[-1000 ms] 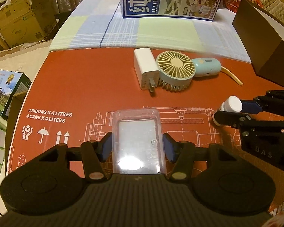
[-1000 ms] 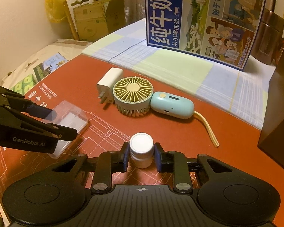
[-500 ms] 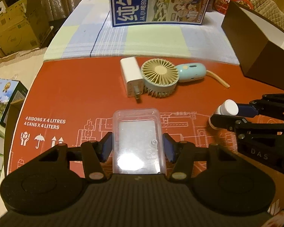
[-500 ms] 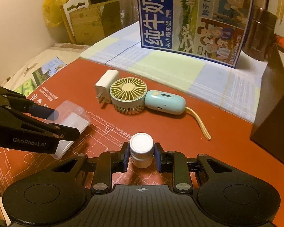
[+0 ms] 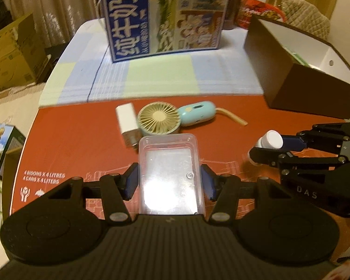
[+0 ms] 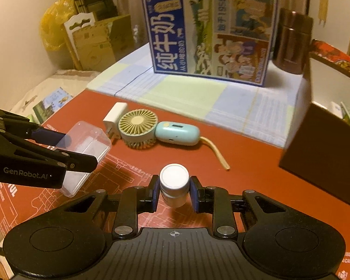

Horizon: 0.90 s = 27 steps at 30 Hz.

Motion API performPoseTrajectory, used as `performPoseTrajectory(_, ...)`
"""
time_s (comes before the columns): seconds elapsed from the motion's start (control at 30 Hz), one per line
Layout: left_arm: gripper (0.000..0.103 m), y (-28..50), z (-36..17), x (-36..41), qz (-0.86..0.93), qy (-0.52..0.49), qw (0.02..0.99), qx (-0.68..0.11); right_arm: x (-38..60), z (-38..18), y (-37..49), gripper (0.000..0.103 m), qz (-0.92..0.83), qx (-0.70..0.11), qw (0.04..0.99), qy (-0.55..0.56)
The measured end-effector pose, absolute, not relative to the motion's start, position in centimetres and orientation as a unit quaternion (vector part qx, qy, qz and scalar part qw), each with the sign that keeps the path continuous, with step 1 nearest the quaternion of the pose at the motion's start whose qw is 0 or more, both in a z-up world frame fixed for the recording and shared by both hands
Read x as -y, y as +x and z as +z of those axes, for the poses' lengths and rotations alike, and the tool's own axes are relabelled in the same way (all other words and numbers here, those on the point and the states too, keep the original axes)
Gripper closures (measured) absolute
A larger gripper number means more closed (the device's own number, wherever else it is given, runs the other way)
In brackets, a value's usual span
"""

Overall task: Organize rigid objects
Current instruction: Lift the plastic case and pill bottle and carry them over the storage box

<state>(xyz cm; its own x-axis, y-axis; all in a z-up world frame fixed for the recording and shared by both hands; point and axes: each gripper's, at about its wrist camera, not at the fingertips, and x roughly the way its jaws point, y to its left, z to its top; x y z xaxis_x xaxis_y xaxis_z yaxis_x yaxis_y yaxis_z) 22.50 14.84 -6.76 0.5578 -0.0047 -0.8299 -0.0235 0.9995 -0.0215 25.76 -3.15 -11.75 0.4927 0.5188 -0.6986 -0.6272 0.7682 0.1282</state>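
Observation:
My left gripper [image 5: 169, 182] is shut on a clear plastic box [image 5: 169, 172] and holds it above the red cardboard [image 5: 77, 140]; the same clear box [image 6: 86, 149] shows at the left of the right wrist view. A small white bottle [image 6: 174, 184] with a round cap sits pinched in my right gripper [image 6: 173, 193], also off the cardboard. In the left wrist view that bottle [image 5: 269, 140] and the right gripper [image 5: 271, 145] are at the right. On the cardboard lie a white charger [image 5: 127, 122] and a small yellow and mint hand fan [image 5: 159, 120].
A brown open box [image 5: 298, 79] with a white inside stands at the right. A blue milk carton [image 6: 210, 35] stands on the checked cloth [image 6: 193, 98] behind. A brown canister [image 6: 291, 42] is at the back right. Cardboard boxes [image 6: 98, 42] sit off the table at the left.
Both grippers have risen and drawn back with the clear box and the bottle, so the charger and fan look smaller and farther. The brown box's white inside has come into view.

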Motion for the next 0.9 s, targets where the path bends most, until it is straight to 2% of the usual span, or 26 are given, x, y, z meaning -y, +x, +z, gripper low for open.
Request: performPoseTrajectory(0.9, 0.051, 26.6, -1.6, 0.9, -0.128, 0.05, 0.902, -0.41, 19.2, -6.2, 25.4, 0.079, 0.214, -0.345, 0.914, -0.005)
